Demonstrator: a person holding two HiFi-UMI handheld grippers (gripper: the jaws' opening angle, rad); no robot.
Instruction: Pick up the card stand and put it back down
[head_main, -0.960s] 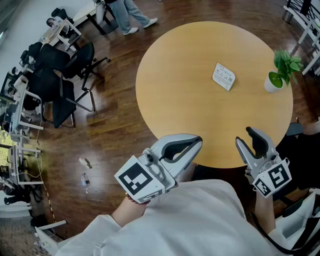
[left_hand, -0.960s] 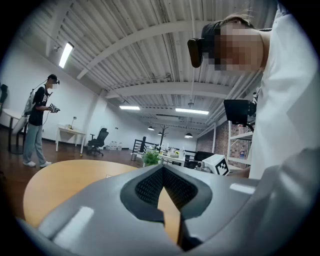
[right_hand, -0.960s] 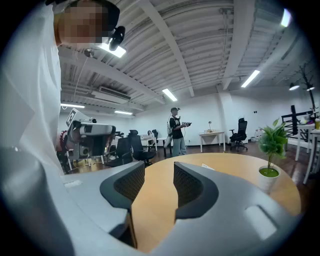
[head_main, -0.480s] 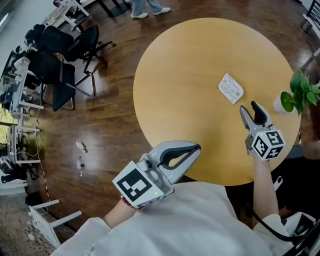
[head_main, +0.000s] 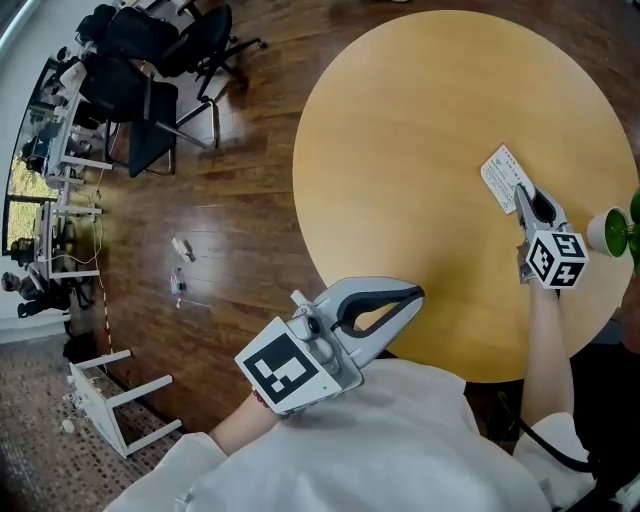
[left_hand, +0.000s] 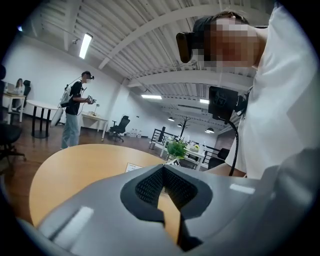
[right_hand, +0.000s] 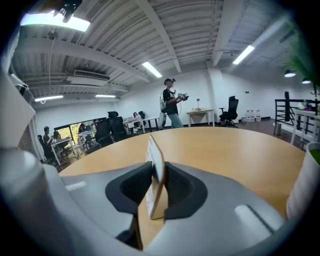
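The card stand (head_main: 503, 178) is a small white printed card standing on the round wooden table (head_main: 420, 130), near its right side. My right gripper (head_main: 522, 195) has reached it from the near side. In the right gripper view the card stand (right_hand: 156, 170) stands on edge between the two dark pads, and my right gripper (right_hand: 157, 176) is closing with both pads against the card's faces. My left gripper (head_main: 418, 296) hangs at the table's near edge, close to my body, shut with nothing in it. In its own view the left gripper (left_hand: 163, 168) has its tips together.
A white pot (head_main: 610, 232) with a green plant stands just right of the card stand, close to my right gripper, and shows as a white pot (right_hand: 305, 185) at the right edge. Black office chairs (head_main: 150, 60) stand on the wooden floor at the far left. A person (right_hand: 171, 110) stands beyond the table.
My right gripper has travelled from the table's near edge forward to the card stand and its jaws have come in around the card. The left gripper has stayed at the near edge.
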